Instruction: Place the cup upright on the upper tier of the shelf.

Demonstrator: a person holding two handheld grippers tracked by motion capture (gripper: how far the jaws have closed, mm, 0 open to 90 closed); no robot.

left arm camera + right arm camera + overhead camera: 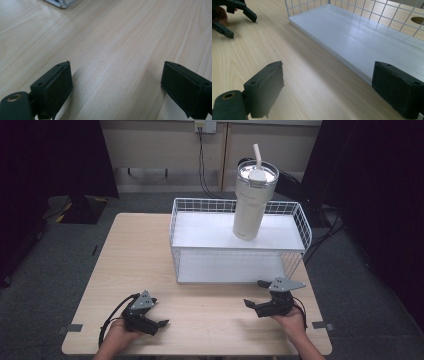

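Note:
A cream tumbler [251, 205] with a clear lid and a white straw stands upright on the top shelf of a white wire rack [200, 205] at the back of the wooden table [135, 260]. My left gripper [159, 312] rests open near the front left edge, over bare wood, with nothing between its jaws [116, 63]. My right gripper [255, 293] is open at the front right, just ahead of the rack's lower shelf [367, 37], and also holds nothing [328, 63]. The left gripper [237, 15] shows far off in the right gripper view.
The rack has a wire rim around the top shelf and a wire side wall [292, 262] on the right. A corner of its base [61, 3] shows in the left gripper view. Bare wood lies between the grippers. Grey carpet [50, 265] surrounds the table.

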